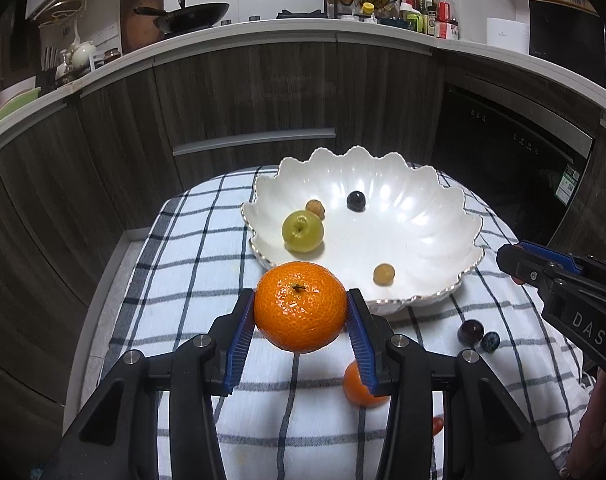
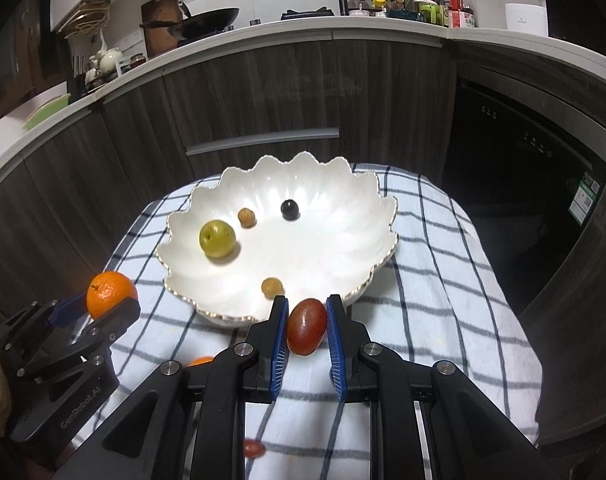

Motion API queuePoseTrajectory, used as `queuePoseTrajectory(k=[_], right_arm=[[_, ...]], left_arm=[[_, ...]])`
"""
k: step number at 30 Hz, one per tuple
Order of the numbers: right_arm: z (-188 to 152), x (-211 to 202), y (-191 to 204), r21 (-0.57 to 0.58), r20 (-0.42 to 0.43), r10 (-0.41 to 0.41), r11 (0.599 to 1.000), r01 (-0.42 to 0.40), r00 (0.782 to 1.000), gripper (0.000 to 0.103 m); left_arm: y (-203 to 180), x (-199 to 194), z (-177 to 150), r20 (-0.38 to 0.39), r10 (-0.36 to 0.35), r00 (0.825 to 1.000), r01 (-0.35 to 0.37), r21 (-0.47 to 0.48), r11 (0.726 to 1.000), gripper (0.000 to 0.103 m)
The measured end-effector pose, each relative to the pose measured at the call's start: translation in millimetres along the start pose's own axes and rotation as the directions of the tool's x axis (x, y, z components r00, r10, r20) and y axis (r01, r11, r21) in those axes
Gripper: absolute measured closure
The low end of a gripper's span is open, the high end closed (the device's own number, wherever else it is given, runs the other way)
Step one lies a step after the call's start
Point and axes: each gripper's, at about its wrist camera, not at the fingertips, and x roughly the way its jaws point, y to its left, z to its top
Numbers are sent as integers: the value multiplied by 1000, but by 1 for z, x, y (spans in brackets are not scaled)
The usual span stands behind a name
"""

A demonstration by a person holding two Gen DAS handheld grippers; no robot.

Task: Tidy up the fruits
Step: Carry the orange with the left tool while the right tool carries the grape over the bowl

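Observation:
My left gripper [image 1: 301,312] is shut on a large orange mandarin [image 1: 300,306], held above the checked cloth just short of the white scalloped bowl [image 1: 435,216]. The same mandarin [image 2: 110,294] and left gripper [image 2: 103,304] show at the left of the right wrist view. My right gripper [image 2: 306,326] is shut on a dark red oval fruit [image 2: 306,326] near the bowl's [image 2: 343,232] front rim. Inside the bowl lie a green apple [image 1: 302,231], two small tan fruits [image 1: 384,273] and a black grape [image 1: 355,201]. The right gripper [image 1: 515,266] enters the left wrist view from the right.
On the checked cloth [image 1: 191,240] lie a second mandarin [image 1: 357,388], a dark plum-coloured fruit [image 1: 470,331], a blueberry [image 1: 489,341] and a small red fruit [image 2: 253,448]. Dark kitchen cabinets [image 1: 243,92] and a dishwasher [image 1: 511,156] stand behind the table.

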Motion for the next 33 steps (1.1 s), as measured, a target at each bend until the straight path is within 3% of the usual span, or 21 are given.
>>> queuePoseTrajectory(k=[14, 33], right_arm=[[28, 12, -8, -4, 32, 8, 1000, -8, 999, 82], [56, 37, -14, -29, 49, 6, 1000, -4, 999, 82]], left_arm=[[-5, 17, 32, 17, 6, 1000, -6, -16, 1000, 58], [-9, 48, 44, -22, 1, 1000, -2, -11, 1000, 59]])
